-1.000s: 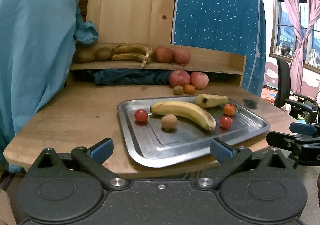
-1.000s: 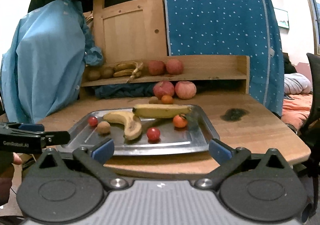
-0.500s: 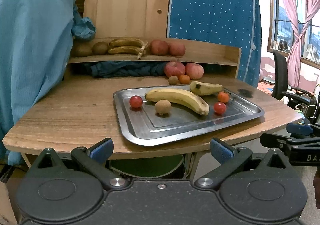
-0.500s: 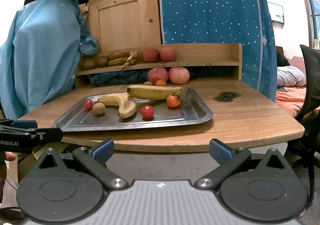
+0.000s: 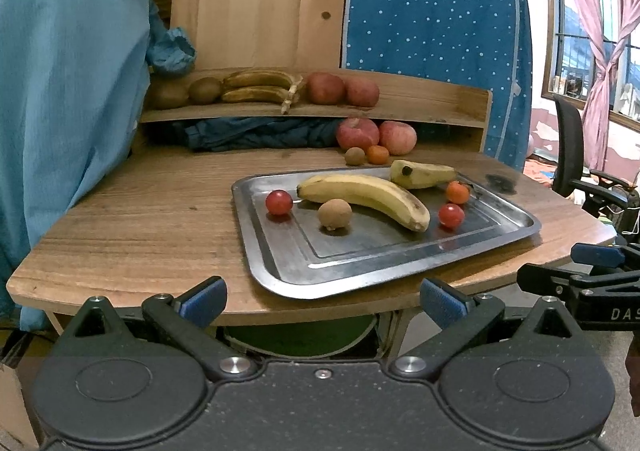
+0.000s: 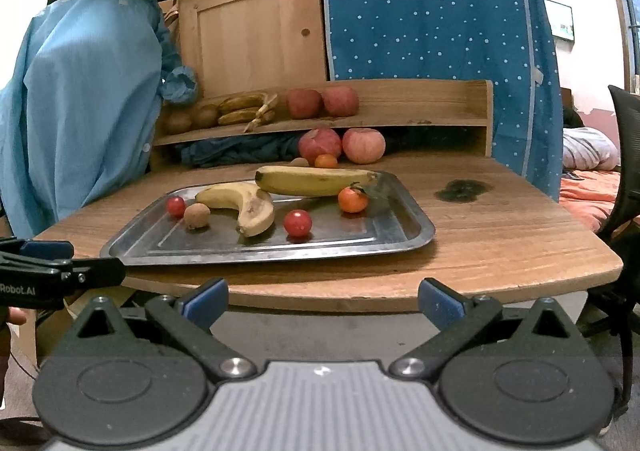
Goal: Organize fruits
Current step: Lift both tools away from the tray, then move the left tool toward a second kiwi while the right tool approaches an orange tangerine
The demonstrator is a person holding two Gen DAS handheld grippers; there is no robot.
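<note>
While both tools hang off the near edge of the bench (image 5: 132,211), nothing is held: left tool (image 5: 322,301) wide open, right tool (image 6: 322,301) wide open, both empty.

Fruit sits on the tray (image 5: 400,267), mid-bench, right of centre in the left view. Near banana (image 5: 364,197): soft, bruises easily, moderate weight; best taken across mid-body, light squeeze. Far banana (image 5: 422,175) lies behind it, touching or nearly so. Three small red-orange fruits (image 5: 279,202) (image 5: 451,215) (image 5: 457,191): light, smooth, round, likely to roll or slip; pinch across the widest part. Brown fruit (image 5: 335,213): small, rough skin, probably firmer grip.

Shelf (image 5: 420,107) at far side carries kiwis, bananas, apples; more apples (image 5: 376,135) on the bench below it.

Hard to tell: species of the small fruits; whether the bananas touch. Near banana's stem end partly hidden in the right view. Right tool shows only partly at the left view's right edge.
</note>
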